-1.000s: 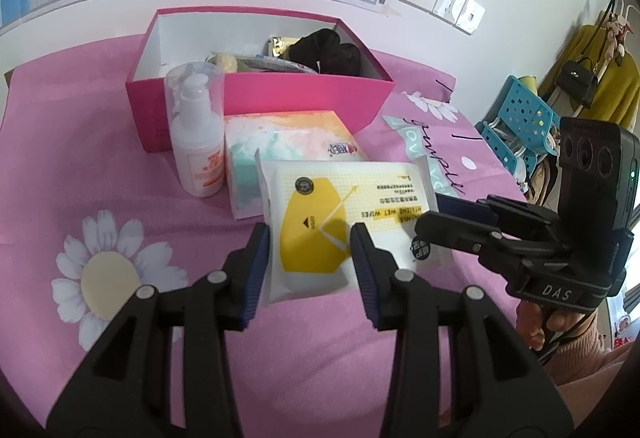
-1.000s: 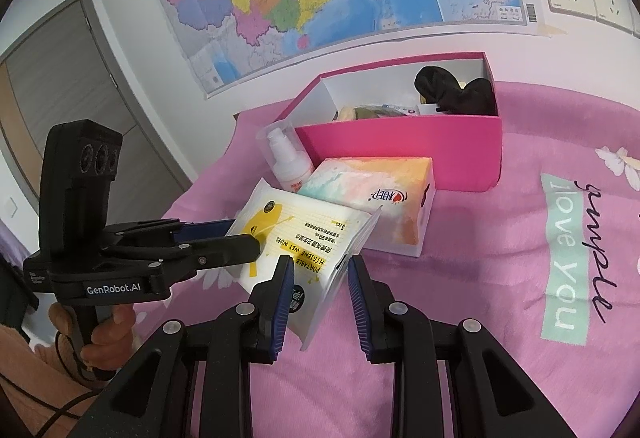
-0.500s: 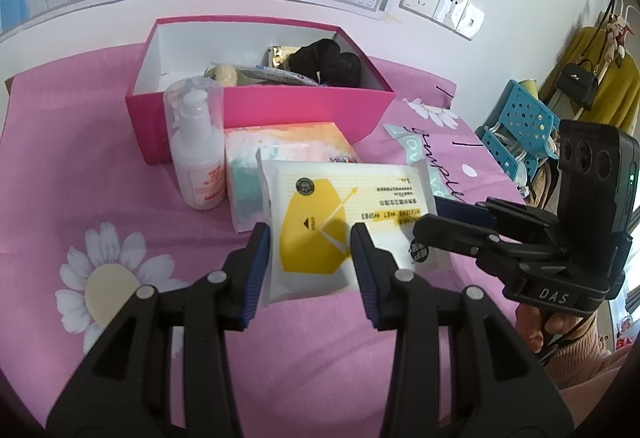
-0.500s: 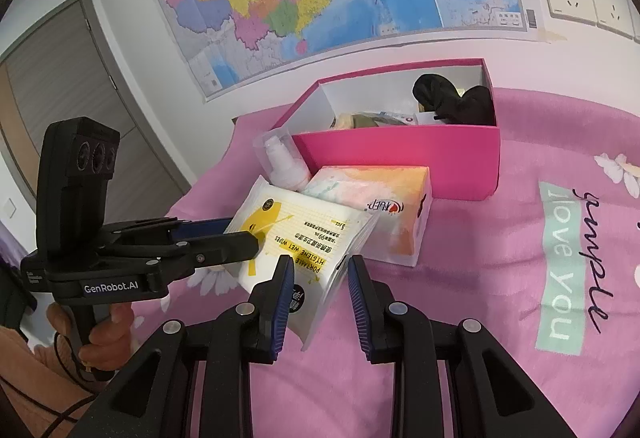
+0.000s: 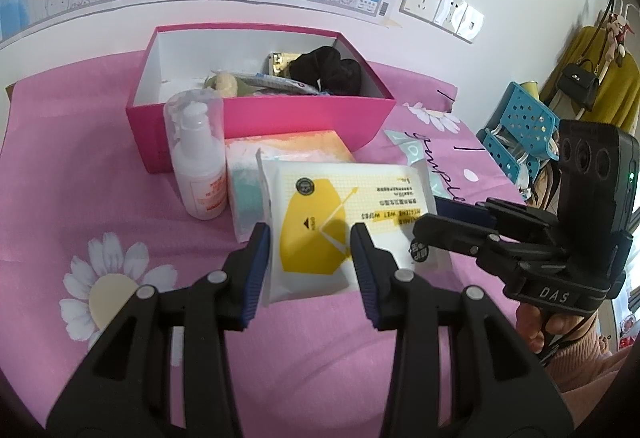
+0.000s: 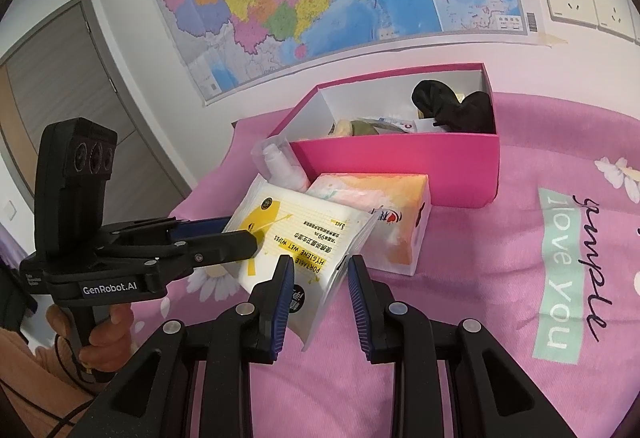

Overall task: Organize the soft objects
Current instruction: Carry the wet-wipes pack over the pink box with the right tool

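A white and yellow wet wipes pack (image 5: 340,213) is held tilted above the pink cloth, in front of a pink box (image 5: 260,113). My left gripper (image 5: 312,250) is shut on the pack's near end; its fingers squeeze both sides. My right gripper (image 6: 316,278) is shut on the pack's other end (image 6: 304,234). The right gripper also shows in the left wrist view (image 5: 448,222). A tissue pack (image 5: 280,157) lies under the wipes. The box holds black cloth (image 5: 328,73) and other small items.
A white pump bottle (image 5: 200,165) stands left of the tissue pack, close to the box front. The pink cloth (image 6: 520,278) extends right with printed lettering. A blue perforated basket (image 5: 524,129) and hanging clothes are beyond the table's right side.
Both grippers have lifted the wipes pack slightly and carried it toward the pink box. The grip on it is unchanged.
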A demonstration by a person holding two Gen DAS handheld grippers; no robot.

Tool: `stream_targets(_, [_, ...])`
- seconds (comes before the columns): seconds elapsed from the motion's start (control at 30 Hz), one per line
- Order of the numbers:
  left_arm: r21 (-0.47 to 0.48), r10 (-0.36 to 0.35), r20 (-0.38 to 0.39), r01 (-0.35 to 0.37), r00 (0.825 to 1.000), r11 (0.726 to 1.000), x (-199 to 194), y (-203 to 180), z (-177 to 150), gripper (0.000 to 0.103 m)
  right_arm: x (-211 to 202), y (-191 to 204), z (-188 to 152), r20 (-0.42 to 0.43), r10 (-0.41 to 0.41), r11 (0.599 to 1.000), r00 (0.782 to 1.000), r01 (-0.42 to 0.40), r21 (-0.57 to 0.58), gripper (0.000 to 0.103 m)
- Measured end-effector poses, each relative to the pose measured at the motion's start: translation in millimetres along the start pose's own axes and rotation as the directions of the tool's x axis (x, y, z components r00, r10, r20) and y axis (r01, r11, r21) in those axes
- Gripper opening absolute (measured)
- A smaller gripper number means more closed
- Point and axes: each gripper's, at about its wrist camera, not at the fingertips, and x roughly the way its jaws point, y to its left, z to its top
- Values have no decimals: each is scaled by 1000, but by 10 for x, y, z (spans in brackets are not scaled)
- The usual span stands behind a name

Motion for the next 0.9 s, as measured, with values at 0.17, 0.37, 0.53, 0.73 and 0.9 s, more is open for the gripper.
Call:
stream_targets(0.17, [-1,2,3,-2,1000,1000,-8,-1,14,43,-14,8,25,12,0,1000,1000,0,-3,28])
stream_targets(0.37, [6,5,8,-5,1000,1000,-8,-14,48,43,-16,5,47,19,-1,1000,1000,1,-4,28])
stream_targets(0.53, [9,5,12,-5,1000,1000,-8,-23,52,43,-31,-12,62,27,0,1000,1000,0,-3,28])
stream_targets(0.73, [9,6,17,-6,1000,1000,-9,-37,68,43,-33,-23,93,34,-4,1000,999,4,-7,28])
stream_targets(0.9, [8,6,18,-6,1000,1000,-3,-36,83,43,-42,-26,121,42,-4,1000,999,4,-8,28])
